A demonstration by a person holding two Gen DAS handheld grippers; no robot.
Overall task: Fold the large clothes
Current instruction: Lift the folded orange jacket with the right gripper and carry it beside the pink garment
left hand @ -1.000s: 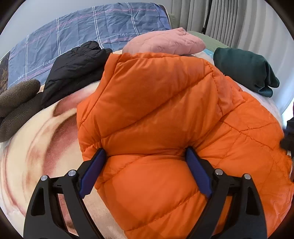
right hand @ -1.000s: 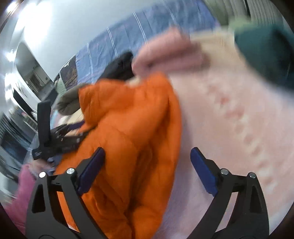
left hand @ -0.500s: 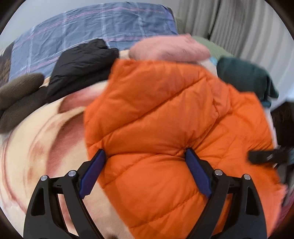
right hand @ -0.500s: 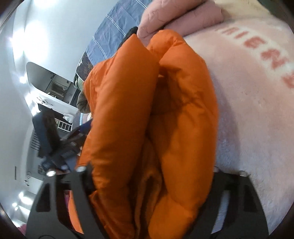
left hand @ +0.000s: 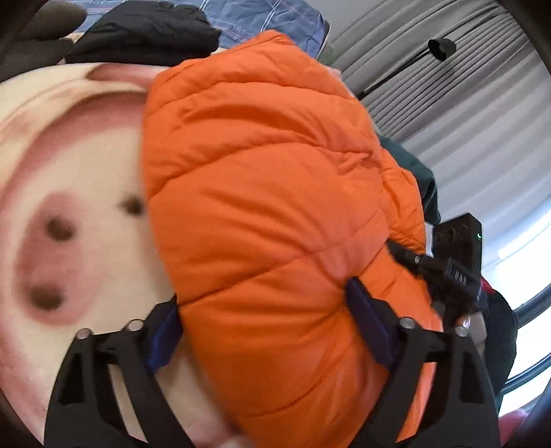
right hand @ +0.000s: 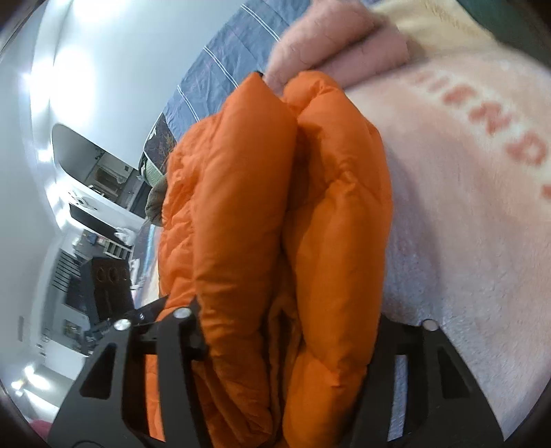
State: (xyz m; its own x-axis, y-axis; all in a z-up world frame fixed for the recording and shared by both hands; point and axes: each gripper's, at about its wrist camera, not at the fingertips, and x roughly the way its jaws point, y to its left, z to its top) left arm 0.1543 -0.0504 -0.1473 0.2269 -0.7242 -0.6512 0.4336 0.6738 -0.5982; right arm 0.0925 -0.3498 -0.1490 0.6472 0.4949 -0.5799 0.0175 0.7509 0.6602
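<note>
Orange jacket (left hand: 275, 206) | doubled on pink fleece blanket (right hand: 482, 241) | both jaws closing, clamped on it | grey curtains (left hand: 447, 103) behind

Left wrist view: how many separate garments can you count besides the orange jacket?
3. A black jacket at top left, a brown fleece in the far top-left corner, and a dark green garment peeking out right of the orange jacket. More may be hidden behind it.
</note>
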